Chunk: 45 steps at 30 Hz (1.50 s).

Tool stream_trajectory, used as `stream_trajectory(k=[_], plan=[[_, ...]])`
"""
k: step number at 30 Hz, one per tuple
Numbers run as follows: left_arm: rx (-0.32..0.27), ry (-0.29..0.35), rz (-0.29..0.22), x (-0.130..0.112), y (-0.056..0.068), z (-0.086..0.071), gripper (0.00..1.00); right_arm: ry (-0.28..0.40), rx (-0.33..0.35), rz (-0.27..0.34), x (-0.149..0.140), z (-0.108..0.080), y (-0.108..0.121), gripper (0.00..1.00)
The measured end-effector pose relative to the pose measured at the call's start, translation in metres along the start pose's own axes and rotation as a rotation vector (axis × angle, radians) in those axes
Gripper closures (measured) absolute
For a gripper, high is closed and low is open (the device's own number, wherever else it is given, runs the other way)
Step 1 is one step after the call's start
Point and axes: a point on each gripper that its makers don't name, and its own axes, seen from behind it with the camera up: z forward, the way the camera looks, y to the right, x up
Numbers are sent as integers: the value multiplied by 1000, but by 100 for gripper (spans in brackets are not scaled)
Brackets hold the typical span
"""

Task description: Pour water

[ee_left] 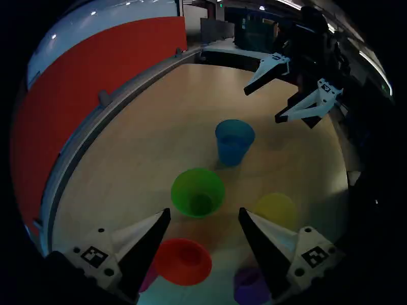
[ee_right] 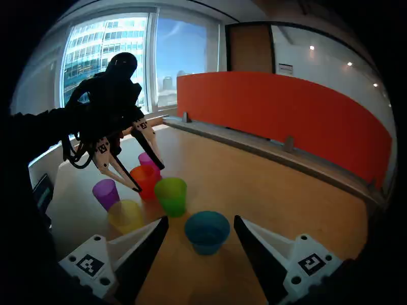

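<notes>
Right gripper (ee_right: 200,218): fingers apart, nothing held. The blue cup (ee_right: 206,233) stands upright on the wooden table (ee_right: 285,203) just ahead of the gap, so I judge this the approach-to-grasp step, pouring not yet begun. The green cup (ee_right: 171,195) stands near it, a likely receiver; my next move calls for advancing until both fingers flank the blue cup's wall, then closing gently without tipping it. Farthest out, the left gripper (ee_right: 150,178) hangs over the orange cup (ee_right: 147,190), fingers likewise apart and empty.
</notes>
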Motion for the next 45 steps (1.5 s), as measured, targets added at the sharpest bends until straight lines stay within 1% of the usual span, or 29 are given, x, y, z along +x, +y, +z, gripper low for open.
stream_trajectory(k=[6,17,24,27,33,35,37,45], plan=[[-7,-27,4,-3,-1,8,0,-9,4,-6,-3,5,-2,0],[-15,-64,-4,-5,-3,28,0,-16,11,-4,-5,10,-3,0],[-17,-66,-10,-1,-5,39,0,-24,13,-3,-8,13,-2,0],[-8,-67,-9,-1,-7,43,0,-23,14,-4,-7,14,-2,0],[30,-67,11,-2,-14,49,0,-22,15,2,-7,15,0,0],[36,-67,11,-2,-15,51,5,-23,13,5,-8,15,0,0],[41,-64,10,-1,-16,52,12,-24,13,7,-9,15,1,0],[30,-52,0,1,-13,52,13,-43,8,0,-17,17,3,0]])
